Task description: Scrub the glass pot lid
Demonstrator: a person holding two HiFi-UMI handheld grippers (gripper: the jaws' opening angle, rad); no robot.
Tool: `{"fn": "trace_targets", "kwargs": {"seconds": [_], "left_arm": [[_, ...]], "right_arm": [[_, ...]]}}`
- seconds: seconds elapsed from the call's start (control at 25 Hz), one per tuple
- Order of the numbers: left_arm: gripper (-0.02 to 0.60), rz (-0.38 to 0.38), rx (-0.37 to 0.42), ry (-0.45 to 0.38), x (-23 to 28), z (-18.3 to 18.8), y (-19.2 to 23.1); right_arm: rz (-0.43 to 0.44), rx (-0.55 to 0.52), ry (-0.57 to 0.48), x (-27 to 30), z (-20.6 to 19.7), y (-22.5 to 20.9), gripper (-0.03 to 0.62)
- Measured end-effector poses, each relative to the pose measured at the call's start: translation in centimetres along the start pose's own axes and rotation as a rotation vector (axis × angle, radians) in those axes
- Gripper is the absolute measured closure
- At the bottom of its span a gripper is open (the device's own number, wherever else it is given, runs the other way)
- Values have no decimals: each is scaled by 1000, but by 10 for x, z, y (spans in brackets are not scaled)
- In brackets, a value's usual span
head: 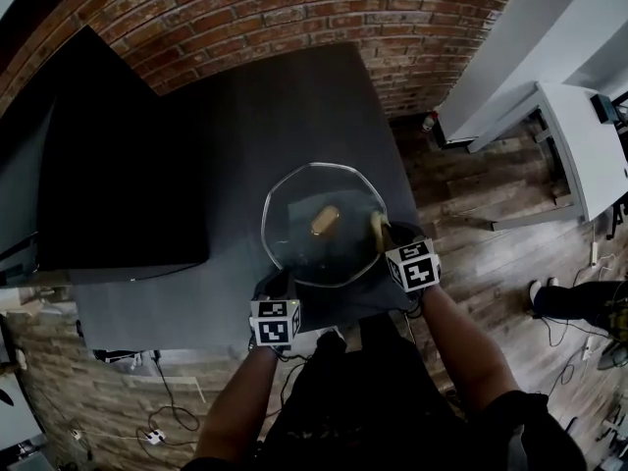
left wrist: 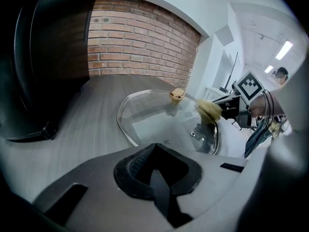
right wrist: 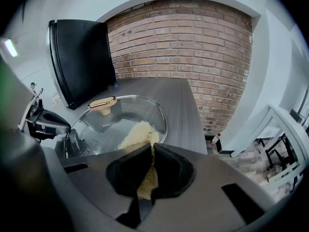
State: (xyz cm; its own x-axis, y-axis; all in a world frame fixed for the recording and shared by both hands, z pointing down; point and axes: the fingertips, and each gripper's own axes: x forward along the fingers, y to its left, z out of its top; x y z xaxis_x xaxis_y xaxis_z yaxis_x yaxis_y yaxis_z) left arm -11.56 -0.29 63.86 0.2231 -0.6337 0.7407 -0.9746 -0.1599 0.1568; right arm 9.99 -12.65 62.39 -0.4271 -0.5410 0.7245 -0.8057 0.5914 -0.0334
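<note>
The near rim of the glass pot lid (right wrist: 140,111) ran under the body of the left hand-held gripper (left wrist: 154,153). The exact spot of the grip was hidden in that gripper's own view. Its dark pads were pressed together there, and the head view put it at the lid's near-left edge, clamped on the rim. The lid was tilted over the near part of the surface (head: 294,116), and its gold knob (right wrist: 103,103) was clear of both tools.

The right hand-held gripper (right wrist: 150,153) pinched a yellowish scrubbing pad (right wrist: 137,134). The pad's lower end was sunk between the jaws and its upper end lay against the glass at the lid's right side. Whether the pad touched the top or the underside of the glass could not be told.

A large black boxy object (head: 118,165) stood on the left of the surface, and what it was could not be made out.

The surface was dark grey with a faint wood grain. A brick wall (head: 294,18) closed its far end. To the right lay a wooden floor (head: 491,263) with a white desk (head: 589,145) cut off by the picture's edge. Loose cables (head: 162,410) trailed below the surface's near-left corner.
</note>
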Motion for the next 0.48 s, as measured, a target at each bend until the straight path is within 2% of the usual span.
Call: {"fn": "trace_targets", "kwargs": {"seconds": [0.12,0.48], "left_arm": [[549,8,-9,3,0,0,0],[549,28,-46,-4,-3,3,-2]], "right_arm": [[27,3,-43,-7,16,2,569],[92,-112,-165,-18,92,16,569]]}}
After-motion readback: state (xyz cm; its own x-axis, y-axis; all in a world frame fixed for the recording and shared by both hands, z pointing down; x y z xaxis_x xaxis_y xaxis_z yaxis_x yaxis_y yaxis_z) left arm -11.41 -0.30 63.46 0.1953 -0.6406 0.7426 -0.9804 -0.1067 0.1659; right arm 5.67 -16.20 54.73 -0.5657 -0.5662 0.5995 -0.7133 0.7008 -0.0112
